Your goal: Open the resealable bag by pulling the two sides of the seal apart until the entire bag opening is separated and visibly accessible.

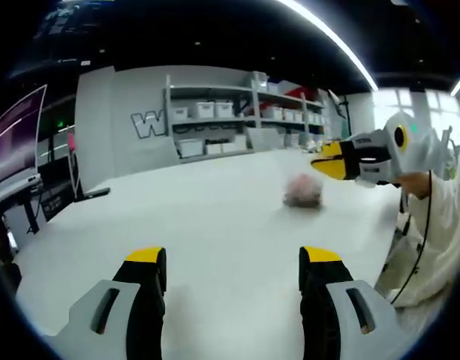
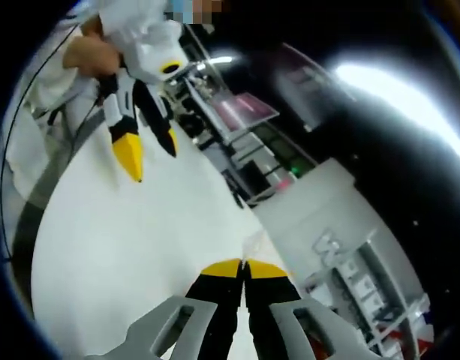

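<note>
In the left gripper view, the left gripper (image 1: 233,270) rises from the bottom edge with its two yellow-tipped black jaws set wide apart and nothing between them. They hang over a bare white table (image 1: 214,217). Ahead of the jaws and a little to the right of the right-hand one, well apart from both, a small blurred pinkish lump (image 1: 302,191) sits on the tabletop; it is too soft to tell whether this is the resealable bag. Above and beyond that lump, the right gripper (image 1: 325,163) comes in from the right side, held by a person in a white sleeve (image 1: 432,217), its yellow tip pointing left. Past the table stand grey shelves (image 1: 245,112) with white bins, and off to the left a screen (image 1: 16,139).

In the right gripper view, the right gripper (image 2: 244,268) has its jaws pressed together, the yellow tips meeting. A thin clear sliver (image 2: 254,241) pokes out just past the tips; I cannot tell what it is. Farther along, above and left of the jaws, the left gripper (image 2: 148,156) hangs with jaws spread, in the person's hand (image 2: 94,54).
</note>
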